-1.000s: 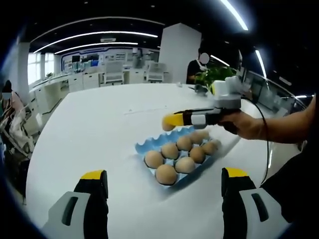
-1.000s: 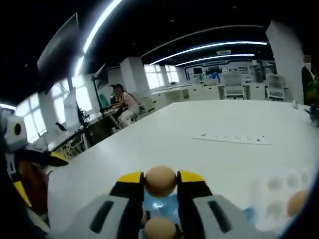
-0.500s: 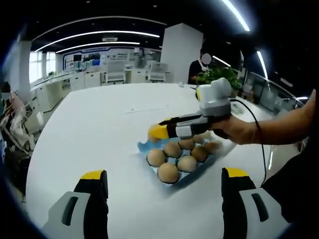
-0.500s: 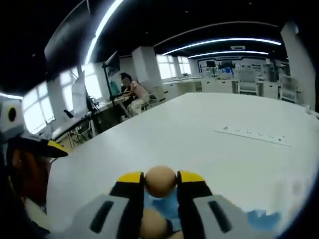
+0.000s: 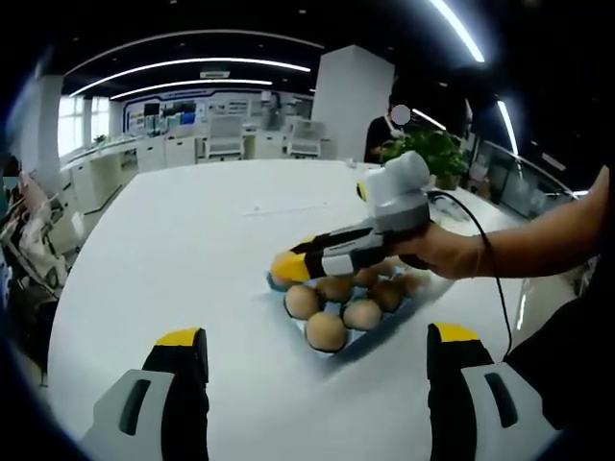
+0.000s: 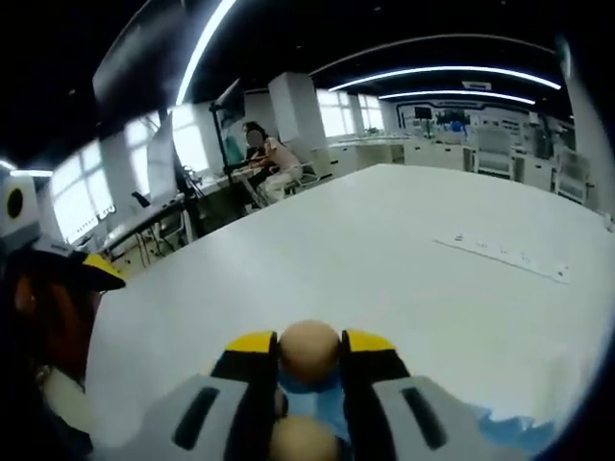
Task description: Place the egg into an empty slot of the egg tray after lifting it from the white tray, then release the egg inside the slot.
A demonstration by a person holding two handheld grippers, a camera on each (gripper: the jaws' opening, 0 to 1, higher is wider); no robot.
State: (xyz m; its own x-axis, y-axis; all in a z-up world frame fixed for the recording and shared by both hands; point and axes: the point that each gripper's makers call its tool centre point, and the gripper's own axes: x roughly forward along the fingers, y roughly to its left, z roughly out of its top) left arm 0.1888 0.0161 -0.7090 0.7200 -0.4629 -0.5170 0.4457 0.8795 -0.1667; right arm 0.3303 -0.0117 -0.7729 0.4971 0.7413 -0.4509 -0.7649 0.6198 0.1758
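Right gripper (image 6: pixel 309 357) pinches a brown egg (image 6: pixel 309 348) by its sides above the blue egg tray (image 6: pixel 312 403); light, brittle, smooth, needs gentle pressure. Left gripper (image 5: pixel 312 348) stands wide, empty

Big open-plan office with long curved ceiling light strips (image 5: pixel 183 67), a huge white table (image 5: pixel 173 250), a white pillar (image 5: pixel 351 101), a potted plant (image 5: pixel 437 149), bright windows (image 6: pixel 86 197), and rows of desks (image 5: pixel 173 149) further back.
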